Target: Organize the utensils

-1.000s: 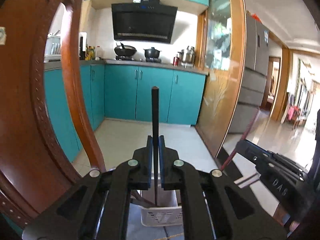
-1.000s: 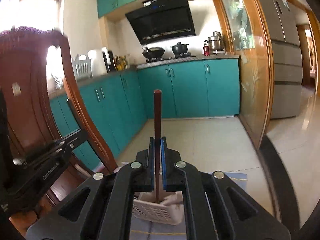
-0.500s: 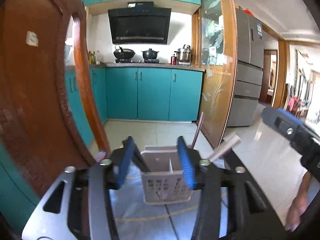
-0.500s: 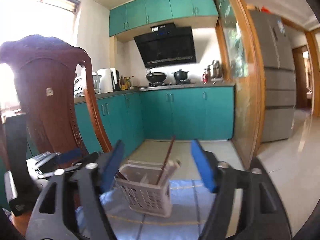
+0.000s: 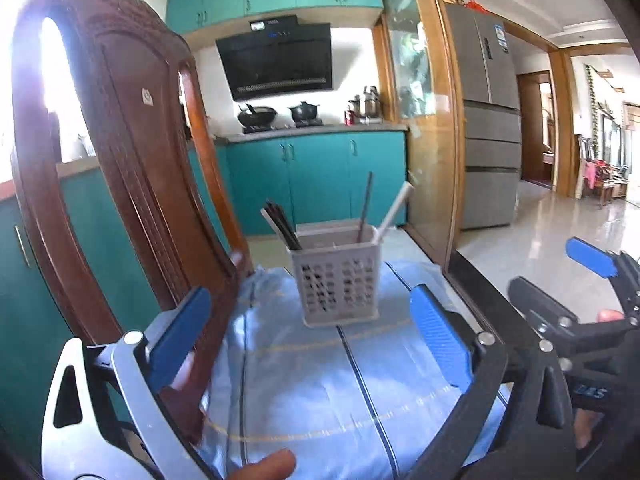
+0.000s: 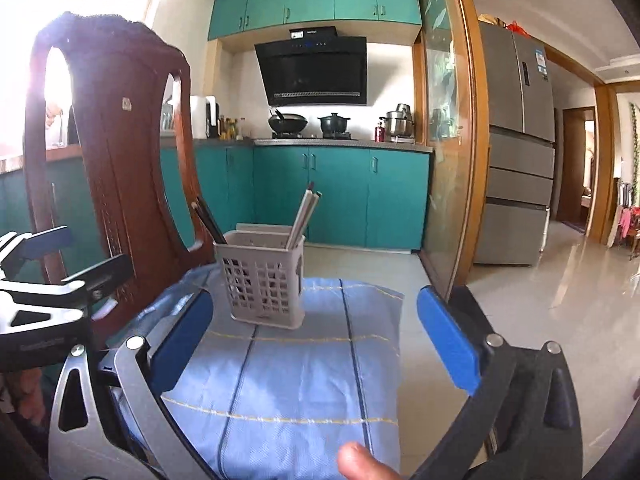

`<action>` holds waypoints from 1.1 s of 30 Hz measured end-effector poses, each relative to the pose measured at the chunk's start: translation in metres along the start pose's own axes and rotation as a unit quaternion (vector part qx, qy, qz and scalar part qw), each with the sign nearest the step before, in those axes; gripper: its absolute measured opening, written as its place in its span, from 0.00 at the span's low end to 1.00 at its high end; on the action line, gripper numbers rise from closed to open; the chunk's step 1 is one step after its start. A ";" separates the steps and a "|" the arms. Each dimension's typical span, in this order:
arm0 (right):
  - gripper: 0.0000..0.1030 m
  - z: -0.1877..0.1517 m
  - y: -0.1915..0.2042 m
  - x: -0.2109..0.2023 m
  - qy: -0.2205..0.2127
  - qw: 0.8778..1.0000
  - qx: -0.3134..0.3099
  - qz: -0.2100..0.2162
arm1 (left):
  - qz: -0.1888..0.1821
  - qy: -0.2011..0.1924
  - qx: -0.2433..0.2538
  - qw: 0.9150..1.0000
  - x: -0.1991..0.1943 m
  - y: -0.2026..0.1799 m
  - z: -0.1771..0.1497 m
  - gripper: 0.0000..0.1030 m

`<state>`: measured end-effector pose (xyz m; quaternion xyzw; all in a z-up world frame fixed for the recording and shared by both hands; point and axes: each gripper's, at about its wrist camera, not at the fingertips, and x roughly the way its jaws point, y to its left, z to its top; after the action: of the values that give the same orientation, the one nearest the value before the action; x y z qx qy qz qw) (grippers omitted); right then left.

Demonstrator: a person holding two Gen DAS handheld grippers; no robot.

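**Chopsticks in the holder, both grippers wide and empty**

Chopsticks stand in a pale perforated utensil holder (image 5: 337, 280) that sits upright on a light blue checked cloth (image 5: 320, 380). In the left wrist view the holder lies at twelve o'clock from the left gripper (image 5: 310, 332), ahead of the blue pads and apart from them. A bundle of dark chopsticks (image 5: 280, 226) leans out of its rear left part toward eleven o'clock; a single brown chopstick (image 5: 365, 208) rises nearly upright toward twelve, and a white utensil handle (image 5: 394, 210) slants toward one o'clock.

The left gripper's jaws have just been opening and now stand wide, with only cloth between them. A fingertip (image 5: 266, 465) shows at six o'clock in that view. The right gripper (image 5: 556, 284) appears at three o'clock, blue pad raised, jaws also apart.

In the right wrist view the right gripper (image 6: 316, 340) likewise has jaws that have just been opening; they are spread wide with nothing gripped. The holder (image 6: 262, 280) sits at about eleven o'clock from it, ahead of the pads. The left gripper (image 6: 60, 256) shows at nine o'clock.

A carved wooden chair back (image 6: 116, 140) rises just beside the cloth at ten o'clock. Teal kitchen cabinets (image 6: 340, 196) and a grey refrigerator (image 6: 516, 160) fill the background.
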<state>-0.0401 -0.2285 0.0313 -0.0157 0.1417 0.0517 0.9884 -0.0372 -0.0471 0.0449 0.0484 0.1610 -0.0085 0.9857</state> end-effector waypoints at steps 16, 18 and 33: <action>0.97 0.004 0.019 -0.004 -0.012 1.000 -0.023 0.000 | 0.021 0.003 -0.017 1.000 -0.008 0.017 -0.007 0.96; 0.97 0.003 0.020 -0.004 -0.012 1.000 -0.026 0.000 | 0.020 0.004 -0.019 1.000 -0.008 0.019 -0.007 0.96; 0.97 0.002 0.022 -0.001 -0.006 1.000 -0.030 0.000 | 0.023 0.012 -0.021 0.999 -0.005 0.021 -0.008 0.96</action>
<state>-0.0427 -0.2067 0.0329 -0.0454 0.1340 0.0558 0.9884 -0.0443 -0.0257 0.0408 0.0318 0.1720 0.0177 0.9844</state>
